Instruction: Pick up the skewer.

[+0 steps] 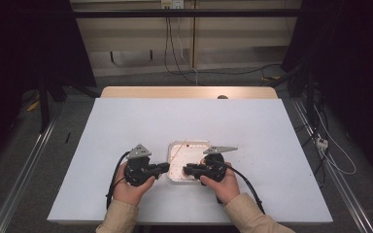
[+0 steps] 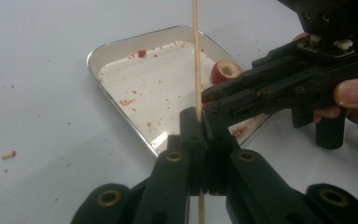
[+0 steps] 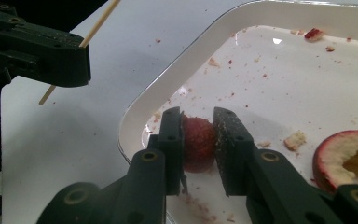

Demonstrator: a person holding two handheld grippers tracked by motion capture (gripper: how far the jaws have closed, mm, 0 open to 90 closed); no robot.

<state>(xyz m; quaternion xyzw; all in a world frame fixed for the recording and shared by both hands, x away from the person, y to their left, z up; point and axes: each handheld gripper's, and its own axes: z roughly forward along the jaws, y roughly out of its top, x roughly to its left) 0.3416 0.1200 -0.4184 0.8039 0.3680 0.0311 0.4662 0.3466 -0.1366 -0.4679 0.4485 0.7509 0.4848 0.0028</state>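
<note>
Closest to the high camera are the person's two beige-sleeved forearms at 6 o'clock, each hand wrapped round a black two-jaw gripper. The left gripper (image 1: 164,167) has its jaws pinched tight on a thin wooden skewer (image 2: 196,56), which runs straight up toward 12 in the left gripper view and pokes out below the jaws too. The right gripper (image 3: 198,142) has its jaws squeezed around a small dark-red round fruit piece (image 3: 198,142), held just over the tray floor near the rounded corner. At about 3 to 4 o'clock of it in the right gripper view lies a cut red-skinned fruit slice with pale flesh (image 3: 349,156).

Everything happens over a shallow white rectangular metal tray (image 1: 175,145), sitting at the near middle of the white table top (image 1: 126,126), its floor speckled with red crumbs (image 2: 142,53). The two grippers face each other across its near edge, tips close but apart.
</note>
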